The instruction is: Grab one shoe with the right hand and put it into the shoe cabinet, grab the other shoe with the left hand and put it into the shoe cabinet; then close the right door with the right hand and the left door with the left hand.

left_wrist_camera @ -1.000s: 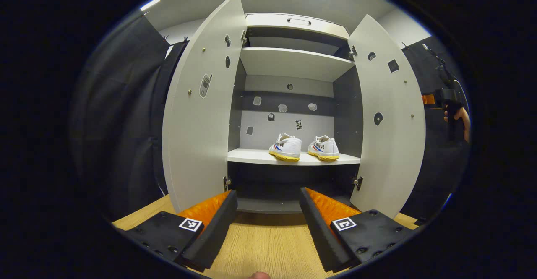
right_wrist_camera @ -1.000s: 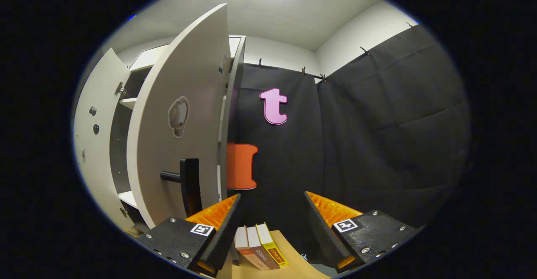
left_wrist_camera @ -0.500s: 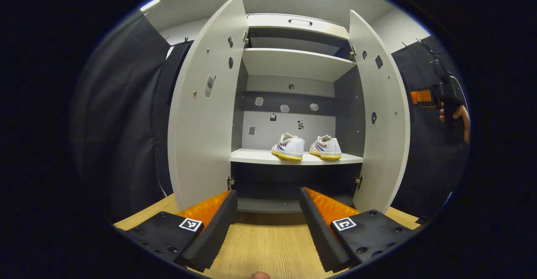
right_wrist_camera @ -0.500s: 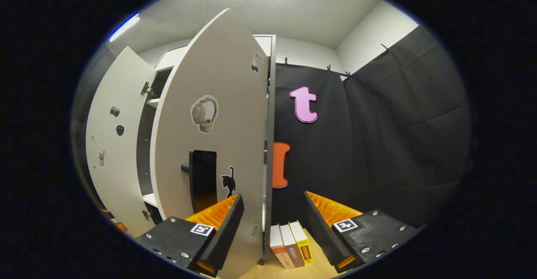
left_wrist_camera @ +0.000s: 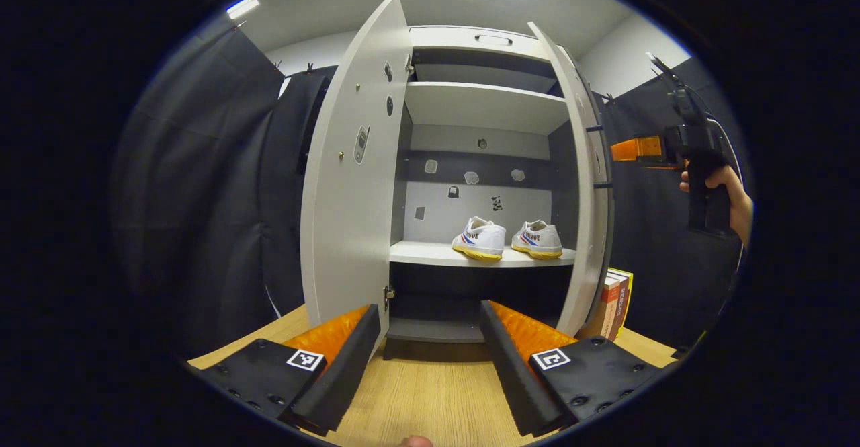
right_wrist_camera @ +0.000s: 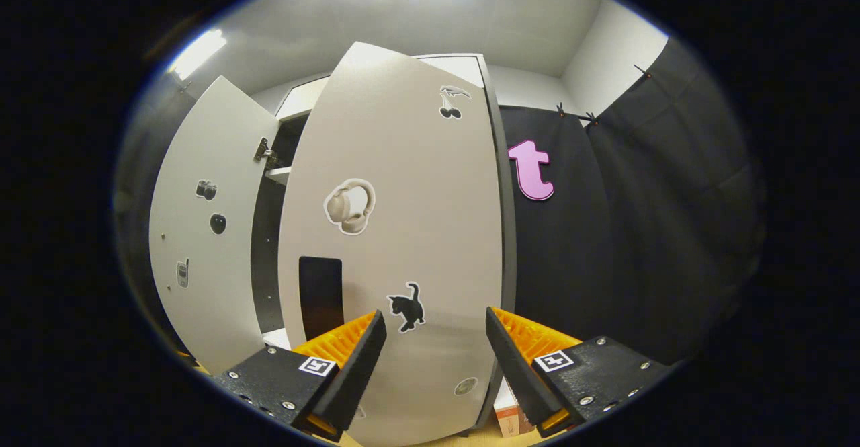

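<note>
Black cloth walls ring the pale wooden desk (left_wrist_camera: 430,393) where the grey two-door shoe cabinet (left_wrist_camera: 480,37) stands, two white yellow-soled shoes (left_wrist_camera: 507,237) on its shelf at frame centre. Right tool (right_wrist_camera: 435,359), released, faces the half-shut right door (right_wrist_camera: 403,232): push flat near the free edge. Left tool (left_wrist_camera: 430,359) hangs released, lower centre.

Two white shoes (left_wrist_camera: 508,238) sit on the open cabinet's (left_wrist_camera: 484,104) shelf.

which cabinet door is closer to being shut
The right door, edge-on in the left gripper view, is partly swung in; the left door stands wide open.
</note>
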The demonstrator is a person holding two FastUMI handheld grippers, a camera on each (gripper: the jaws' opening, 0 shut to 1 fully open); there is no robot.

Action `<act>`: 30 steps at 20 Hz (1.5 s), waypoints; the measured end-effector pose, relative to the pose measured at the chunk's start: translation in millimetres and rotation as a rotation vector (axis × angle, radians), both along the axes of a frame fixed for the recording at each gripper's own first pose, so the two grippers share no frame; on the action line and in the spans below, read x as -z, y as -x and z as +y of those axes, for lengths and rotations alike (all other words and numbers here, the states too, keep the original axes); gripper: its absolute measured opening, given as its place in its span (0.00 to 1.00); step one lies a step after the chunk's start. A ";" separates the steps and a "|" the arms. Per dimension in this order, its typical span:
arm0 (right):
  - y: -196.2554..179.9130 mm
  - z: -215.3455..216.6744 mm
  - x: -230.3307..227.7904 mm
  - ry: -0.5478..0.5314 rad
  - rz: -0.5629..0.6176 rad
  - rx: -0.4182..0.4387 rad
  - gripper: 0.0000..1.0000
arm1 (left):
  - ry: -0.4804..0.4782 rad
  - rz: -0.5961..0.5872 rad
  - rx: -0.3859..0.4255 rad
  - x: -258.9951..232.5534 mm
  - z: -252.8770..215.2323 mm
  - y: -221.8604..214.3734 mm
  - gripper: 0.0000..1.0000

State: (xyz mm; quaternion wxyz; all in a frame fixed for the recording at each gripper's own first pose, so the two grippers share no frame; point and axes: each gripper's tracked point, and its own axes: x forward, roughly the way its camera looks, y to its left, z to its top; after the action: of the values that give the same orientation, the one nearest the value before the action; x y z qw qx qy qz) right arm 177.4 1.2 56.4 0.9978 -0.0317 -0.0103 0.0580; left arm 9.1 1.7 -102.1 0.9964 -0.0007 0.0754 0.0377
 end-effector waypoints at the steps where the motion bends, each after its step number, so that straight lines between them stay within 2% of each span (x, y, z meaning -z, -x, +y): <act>1: -0.3 4.1 -1.9 0.000 -0.004 -0.002 0.92 | 0.000 -0.004 -0.003 -2.2 1.5 0.4 0.97; 2: 0.9 7.7 -4.6 -0.004 -0.010 -0.006 0.97 | -0.002 -0.008 -0.008 -3.6 3.0 1.7 0.97; 3: 2.5 9.1 -6.1 -0.008 -0.013 -0.005 0.92 | -0.002 -0.012 -0.012 -5.4 4.5 3.1 0.97; 4: 6.0 9.9 -7.1 -0.009 -0.014 -0.003 0.92 | -0.001 -0.014 -0.014 -6.5 5.6 3.4 0.99; 5: 8.6 9.2 -7.6 -0.010 -0.015 0.001 0.92 | -0.002 -0.016 -0.015 -7.7 6.3 4.5 0.97; 6: 13.0 7.8 -9.3 -0.012 -0.018 0.005 0.97 | -0.003 -0.017 -0.016 -8.5 6.4 4.7 0.99; 7: 18.9 6.6 -12.1 -0.017 -0.023 0.006 0.92 | -0.003 -0.017 -0.013 -9.5 5.6 4.0 0.97; 8: 25.5 4.9 -14.7 -0.021 -0.027 0.010 0.97 | -0.001 -0.016 -0.009 -10.0 4.8 3.8 0.97; 9: 32.1 2.7 -16.1 -0.024 -0.030 0.012 0.92 | 0.001 -0.016 -0.004 -9.9 3.5 3.9 0.97; 11: 45.4 -0.1 -18.9 -0.023 -0.038 0.018 0.92 | 0.005 -0.016 0.005 -11.9 0.6 3.0 0.99; 12: 53.7 -2.7 -18.3 -0.015 -0.041 0.026 0.97 | 0.006 -0.015 0.010 -12.2 -1.2 2.7 0.97; 13: 62.1 -6.5 -17.0 -0.010 -0.044 0.036 0.92 | 0.008 -0.015 0.013 -13.0 -2.5 1.4 0.97; 14: 68.3 -9.3 -15.6 -0.008 -0.047 0.042 0.97 | 0.011 -0.015 0.018 -13.0 -4.8 1.2 0.97; 16: 82.3 -11.6 -7.2 -0.014 -0.041 0.051 0.97 | 0.020 -0.013 0.029 -13.4 -9.9 -0.2 0.97; 17: 90.9 -11.2 -2.1 -0.020 -0.040 0.052 0.92 | 0.020 -0.014 0.032 -14.1 -11.6 -0.6 0.99; 19: 107.0 -8.8 12.5 -0.021 -0.047 0.049 0.92 | 0.018 -0.014 0.037 -14.0 -15.6 0.0 0.94; 20: 115.6 -9.2 22.9 -0.017 -0.050 0.061 0.92 | 0.019 -0.014 0.040 -14.2 -17.7 -0.5 0.97; 23: 148.9 -5.9 63.2 -0.020 -0.032 0.089 0.92 | 0.037 -0.015 0.044 -16.1 -20.2 0.8 0.94; 24: 159.9 -4.9 77.1 -0.018 -0.030 0.104 0.92 | 0.044 -0.017 0.039 -17.5 -18.9 0.9 0.96; 28: 188.5 0.5 131.8 -0.043 0.058 0.110 0.92 | 0.082 -0.044 -0.001 -37.8 -2.4 -1.6 0.97; 29: 190.0 1.7 138.6 -0.049 0.076 0.107 0.92 | 0.091 -0.056 -0.019 -48.0 6.6 -3.3 0.94; 30: 190.6 0.4 142.8 -0.045 0.080 0.108 0.92 | 0.096 -0.080 -0.046 -62.2 19.4 -4.2 0.97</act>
State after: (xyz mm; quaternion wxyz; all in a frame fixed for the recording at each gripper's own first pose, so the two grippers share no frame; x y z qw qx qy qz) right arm -13.2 1.6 -86.4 0.9995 -0.0076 0.0299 0.0049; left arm 13.3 21.0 -40.0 0.9964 -0.0519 0.0370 0.0568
